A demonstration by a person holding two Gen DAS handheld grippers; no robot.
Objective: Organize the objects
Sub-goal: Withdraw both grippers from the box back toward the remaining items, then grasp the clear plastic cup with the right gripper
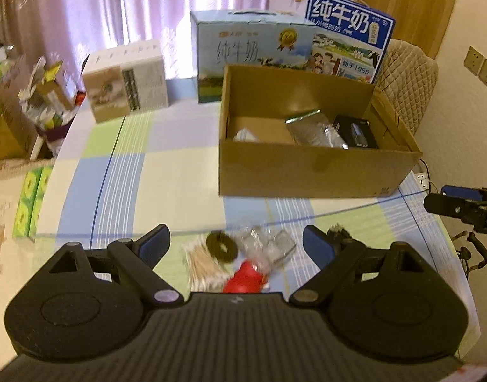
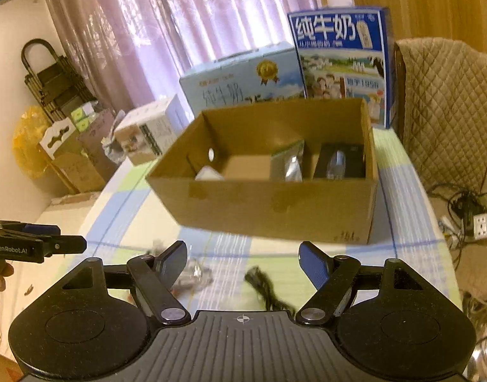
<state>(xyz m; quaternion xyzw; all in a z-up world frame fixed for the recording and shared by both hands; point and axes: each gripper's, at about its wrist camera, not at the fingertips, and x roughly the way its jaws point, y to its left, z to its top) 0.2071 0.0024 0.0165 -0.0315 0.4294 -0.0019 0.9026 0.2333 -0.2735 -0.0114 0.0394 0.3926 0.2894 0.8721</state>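
Note:
An open cardboard box (image 1: pixel 310 172) (image 2: pixel 275 203) stands on the checked tablecloth; inside lie a silver foil pouch (image 1: pixel 316 129) (image 2: pixel 288 162), a black packet (image 1: pixel 358 132) (image 2: pixel 339 160) and a white item (image 1: pixel 245 135) (image 2: pixel 208 173). In front of it lie a bundle of cotton swabs (image 1: pixel 202 265), a black ring (image 1: pixel 221 245), a clear plastic bag (image 1: pixel 268 245) (image 2: pixel 195 273), a red item (image 1: pixel 246 278) and a black cable (image 2: pixel 264 286). My left gripper (image 1: pixel 236 242) is open over this pile. My right gripper (image 2: pixel 243 259) is open above the cable.
Two milk cartons (image 1: pixel 253 54) (image 1: pixel 348 35) and a white-brown box (image 1: pixel 127 86) stand behind the cardboard box. Green packs (image 1: pixel 30 203) and cluttered boxes (image 1: pixel 20 111) are at the left. A quilted chair (image 2: pixel 447 111) and a power strip (image 2: pixel 485 226) are at the right.

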